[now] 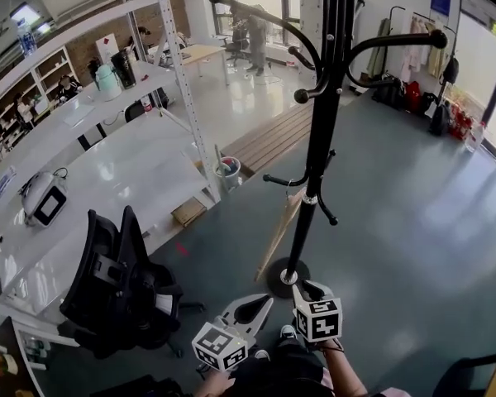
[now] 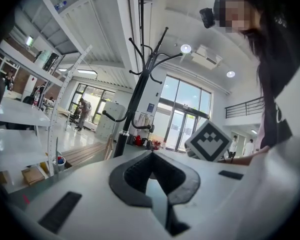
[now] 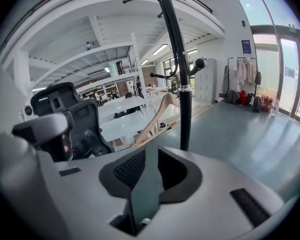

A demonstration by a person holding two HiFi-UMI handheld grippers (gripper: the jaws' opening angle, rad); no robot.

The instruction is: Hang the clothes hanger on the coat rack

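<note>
The black coat rack [image 1: 318,139] stands on the grey floor straight ahead, its curved hooks up high and shorter ones low down. A wooden clothes hanger [image 1: 279,234] hangs slanted from a low hook beside the pole; it also shows in the right gripper view [image 3: 152,119]. My left gripper [image 1: 269,299] is near the rack's base with its jaws together and nothing in them. To its right, the right gripper [image 1: 312,286] also holds nothing, and a narrow gap shows between its jaws. Both point toward the pole [image 3: 182,109].
A black office chair [image 1: 120,284] stands close at the left. White shelving [image 1: 107,164] runs along the left side, with a small bin [image 1: 228,170] and a wooden platform [image 1: 269,139] past it. A clothes rail [image 1: 413,48] stands far right.
</note>
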